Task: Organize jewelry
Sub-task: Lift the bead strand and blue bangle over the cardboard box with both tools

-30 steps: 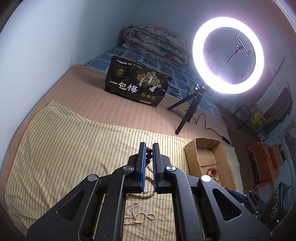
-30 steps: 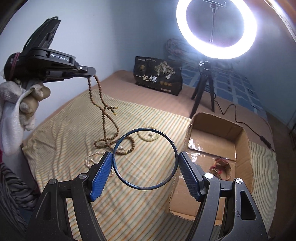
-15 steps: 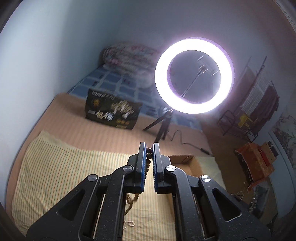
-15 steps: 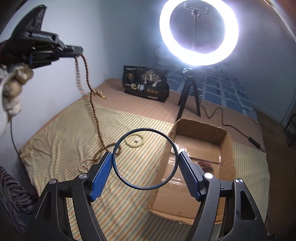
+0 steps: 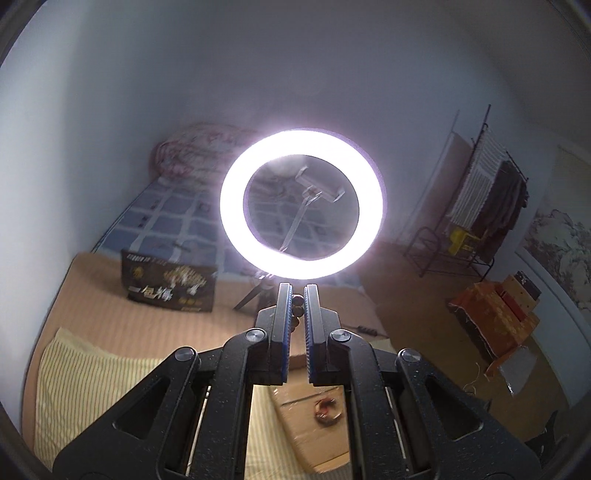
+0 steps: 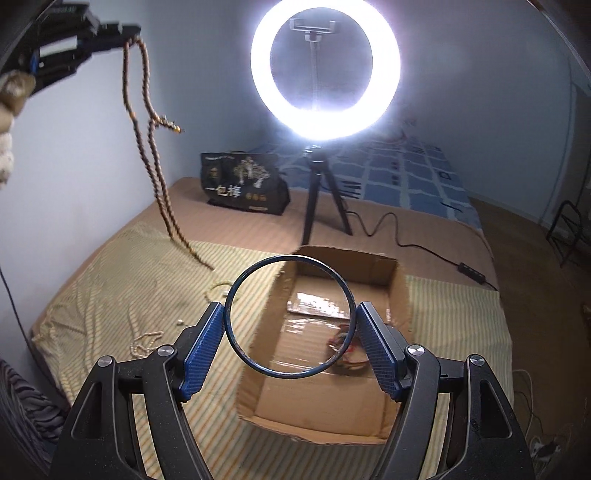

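High on my left, my left gripper [image 6: 127, 31] is clamped tight on the top of a long brown bead necklace [image 6: 147, 107]; between its pads in the left wrist view I see only a few beads [image 5: 296, 303]. The strand hangs in a doubled loop, limp and swinging, its tail trailing just above or on the striped sheet [image 6: 110, 295], I can't tell which through the blur. It is light but floppy, so pinching it at one point works, though the tail will drag and tangle unless lowered slowly. Pale bead strands [image 6: 147, 338] lie loose on the sheet further along.

In the middle, my right gripper [image 6: 290, 323] holds a thin dark bangle [image 6: 255, 363] across its width, the pads pressing its outer edge from both sides. It is stiff and smooth, so it could pop out if squeezed off-centre. It hovers over the cardboard box [image 6: 399, 284] on the bed, where a reddish bracelet [image 6: 345, 350] already lies.
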